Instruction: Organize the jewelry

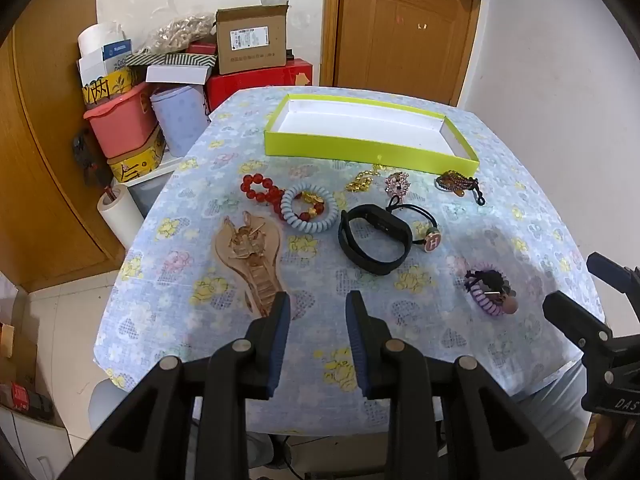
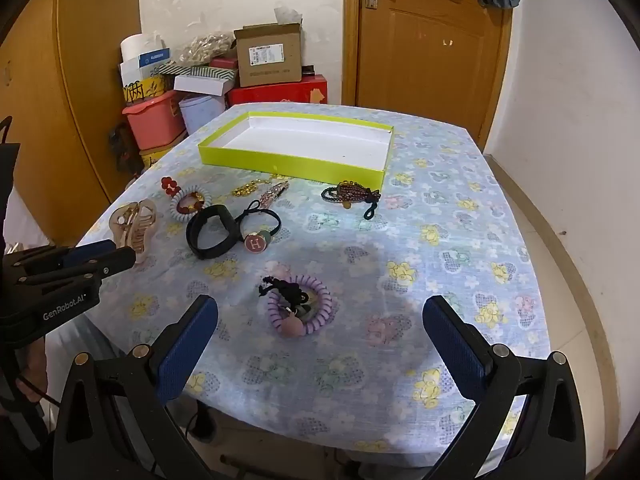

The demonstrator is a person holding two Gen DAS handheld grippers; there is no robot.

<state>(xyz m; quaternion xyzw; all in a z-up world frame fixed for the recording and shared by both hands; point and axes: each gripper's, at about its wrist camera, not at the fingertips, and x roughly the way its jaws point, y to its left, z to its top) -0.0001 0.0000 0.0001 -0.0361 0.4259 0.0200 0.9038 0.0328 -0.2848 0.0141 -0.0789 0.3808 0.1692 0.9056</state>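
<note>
A lime-green tray [image 1: 360, 152] [image 2: 288, 162] with a white inside lies empty at the table's far side. In front of it lie a red bead bracelet [image 1: 262, 192], a blue coil tie [image 1: 308, 208], a gold chain [image 1: 362, 180], a pink brooch [image 1: 396, 185], a dark bead strand [image 1: 456, 182] [image 2: 354, 194], a black band [image 1: 374, 240] [image 2: 208, 236], an "H" hair tie [image 1: 432, 240] [image 2: 256, 242], a beige claw clip [image 1: 252, 256] [image 2: 134, 226] and a purple coil tie [image 1: 490, 294] [image 2: 298, 308]. My left gripper [image 1: 318, 304] is open and empty over the near edge. My right gripper [image 2: 320, 316] is wide open around the purple tie, above it.
The table has a blue flowered cloth [image 1: 360, 340]. Boxes, a pink bin [image 1: 120, 120] and a cardboard box [image 1: 252, 40] are stacked beyond the far left corner. A wooden door [image 1: 404, 28] stands behind. The floor drops off on both sides.
</note>
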